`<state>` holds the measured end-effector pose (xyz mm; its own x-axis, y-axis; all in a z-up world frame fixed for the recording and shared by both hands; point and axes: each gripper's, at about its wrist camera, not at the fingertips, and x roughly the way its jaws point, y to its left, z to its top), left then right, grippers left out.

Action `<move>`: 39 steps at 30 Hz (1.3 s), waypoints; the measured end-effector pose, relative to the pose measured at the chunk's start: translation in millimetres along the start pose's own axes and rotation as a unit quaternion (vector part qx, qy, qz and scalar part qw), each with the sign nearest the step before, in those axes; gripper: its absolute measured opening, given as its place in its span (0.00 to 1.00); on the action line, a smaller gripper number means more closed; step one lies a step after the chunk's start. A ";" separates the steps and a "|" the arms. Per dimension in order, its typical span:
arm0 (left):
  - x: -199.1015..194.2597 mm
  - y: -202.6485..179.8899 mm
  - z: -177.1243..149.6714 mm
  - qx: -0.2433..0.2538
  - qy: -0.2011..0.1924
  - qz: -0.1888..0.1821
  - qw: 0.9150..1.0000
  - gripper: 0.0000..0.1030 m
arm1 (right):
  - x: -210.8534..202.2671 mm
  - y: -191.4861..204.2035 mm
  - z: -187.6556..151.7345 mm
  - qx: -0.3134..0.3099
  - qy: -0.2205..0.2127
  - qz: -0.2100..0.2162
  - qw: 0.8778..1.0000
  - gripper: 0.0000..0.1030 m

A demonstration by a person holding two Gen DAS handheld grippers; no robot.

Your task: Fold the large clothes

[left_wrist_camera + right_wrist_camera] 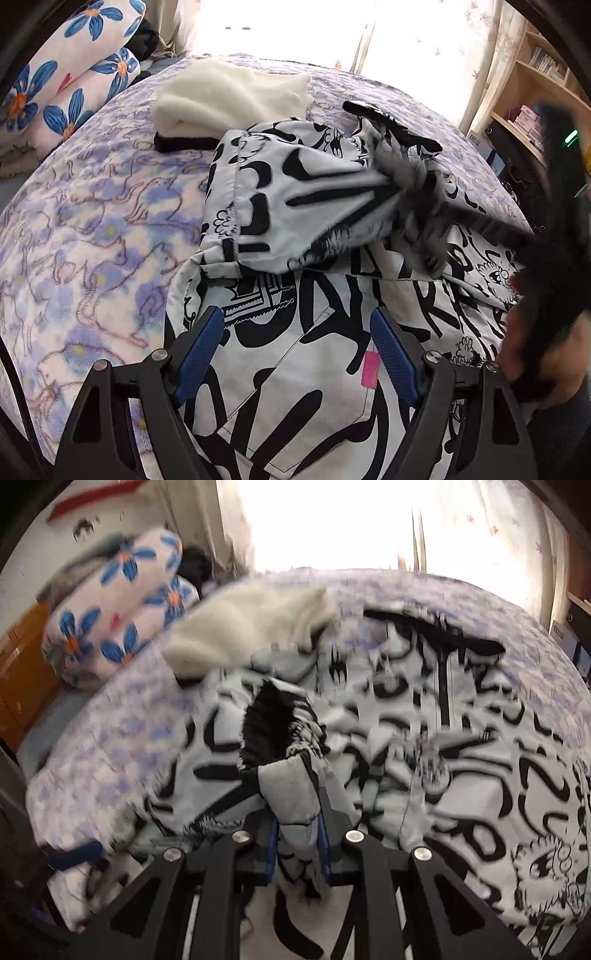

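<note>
A large white jacket with black graffiti print (pixel 314 362) lies spread on the bed. My left gripper (pixel 295 332) is open, its blue pads just above the jacket's body near a pink tag (pixel 371 369), holding nothing. A sleeve (pixel 295 199) is lifted and stretched across the jacket toward the right. In the right wrist view my right gripper (pixel 298 812) is shut on the sleeve's cuff end (pixel 291 794), with the black lining of the cuff opening (pixel 269 727) facing up. The jacket (pixel 461 738) fills the bed beyond it. The right gripper shows blurred at the left wrist view's right edge (pixel 550 236).
The bed has a purple-flowered blanket (pixel 92 229). A folded white fleece garment (pixel 229 99) lies at the far side. Blue-flowered pillows (pixel 66 74) are stacked at the far left. Wooden shelves (pixel 535 85) stand to the right, a bright window behind.
</note>
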<state>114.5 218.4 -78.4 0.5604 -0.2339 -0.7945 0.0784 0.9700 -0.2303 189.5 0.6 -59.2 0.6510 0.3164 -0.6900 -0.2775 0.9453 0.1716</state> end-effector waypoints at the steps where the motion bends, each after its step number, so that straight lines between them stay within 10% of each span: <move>1: -0.9 -1.0 0.1 0.001 -0.002 0.000 1.000 0.78 | -17.0 -4.5 9.0 0.003 -0.032 0.008 0.999 0.15; 8: -2.7 -7.3 -2.3 0.014 -0.009 -0.001 1.000 0.78 | -95.2 -86.3 14.1 0.124 -0.110 0.009 0.986 0.18; 13: 5.2 -8.5 -0.9 0.016 0.004 -0.008 1.000 0.78 | -68.4 -156.4 -55.2 0.198 0.022 -0.088 0.976 0.26; 18: 14.2 -5.2 15.4 0.034 0.013 0.000 0.999 0.78 | -57.1 -188.4 -100.0 0.227 0.095 -0.092 0.965 0.27; 24: 40.9 24.1 62.9 0.026 0.033 0.008 0.999 0.78 | -47.9 -181.0 -63.0 0.201 0.068 -0.034 0.977 0.59; 39: 164.3 111.9 124.9 -0.063 0.135 -0.020 0.989 0.78 | 71.4 -208.4 -20.3 0.187 0.126 -0.034 0.974 0.53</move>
<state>318.4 296.8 -164.5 0.3172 -0.2973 -0.9005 -0.0164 0.9477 -0.3187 279.5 -175.4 -158.5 0.4522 0.2668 -0.8511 0.0677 0.9412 0.3311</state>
